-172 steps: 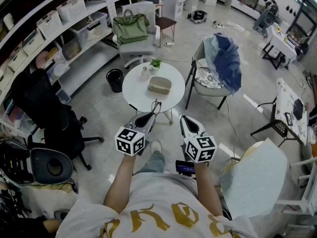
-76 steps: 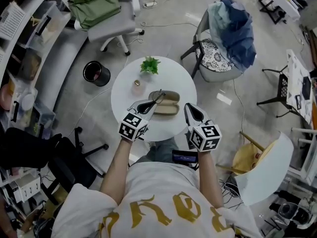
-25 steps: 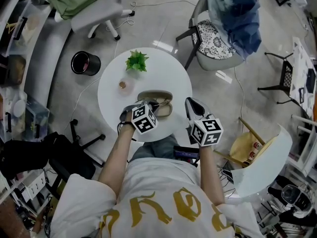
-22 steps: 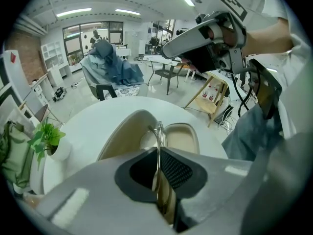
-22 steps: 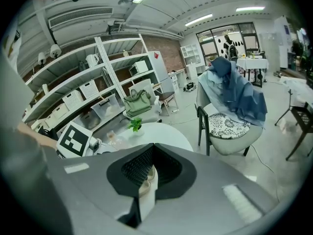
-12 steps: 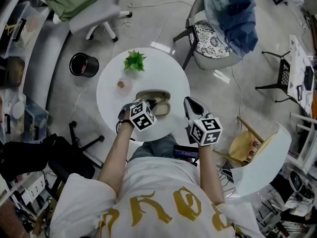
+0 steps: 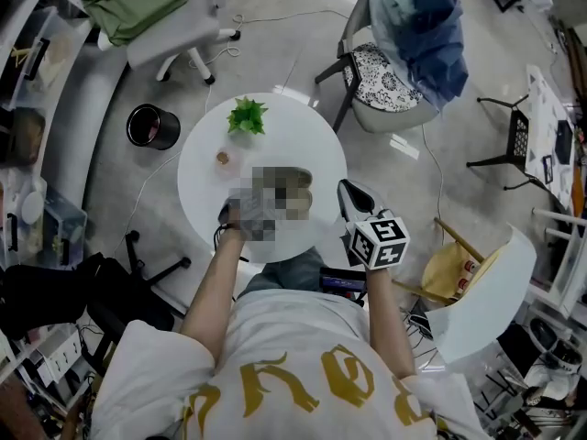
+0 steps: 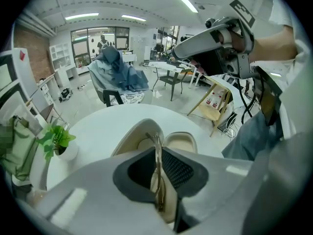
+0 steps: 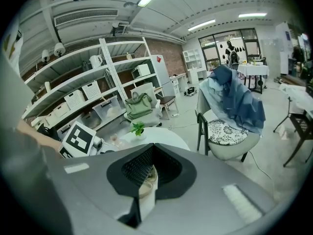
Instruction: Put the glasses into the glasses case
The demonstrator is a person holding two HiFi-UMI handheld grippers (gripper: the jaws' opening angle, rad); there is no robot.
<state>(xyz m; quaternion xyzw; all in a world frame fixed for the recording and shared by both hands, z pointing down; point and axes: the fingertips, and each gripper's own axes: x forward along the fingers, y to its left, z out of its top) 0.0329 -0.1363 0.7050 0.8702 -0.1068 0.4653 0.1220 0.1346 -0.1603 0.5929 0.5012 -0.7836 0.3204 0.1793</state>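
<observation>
The left gripper's (image 8: 157, 151) fingers (image 8: 180, 169) are pressed together on the glasses (image 8: 156, 142). The thin gold frame stands edge-on between the two pads, running back through the hollow behind the tips and poking out a little past them.

Directly beyond and below those tips the glasses case (image 8: 128, 140) lies open on the table (image 8: 93, 129), its two beige halves side by side. The front of the frame hangs over the left half. Whether it touches the lining cannot be told. The head view does not show this gripper's fingers.

The right gripper (image 7: 348, 189) has its fingertips drawn together with nothing between them. Only a sliver of the table (image 9: 168, 137) and something beige show through the hollow behind the tips. In the head view it hovers over the near right edge of the round white table (image 7: 307, 126), just beside the case and apart from it, with its marker cube (image 7: 377, 240) toward the person.

At the table's far side stands a potted plant (image 7: 246, 115), and a small container (image 7: 223, 158) sits near it on the left. On the floor beyond, a chair (image 7: 385, 71) draped with a blue jacket (image 7: 424, 21) stands to the right, and a black bin (image 7: 148, 126) to the left.
</observation>
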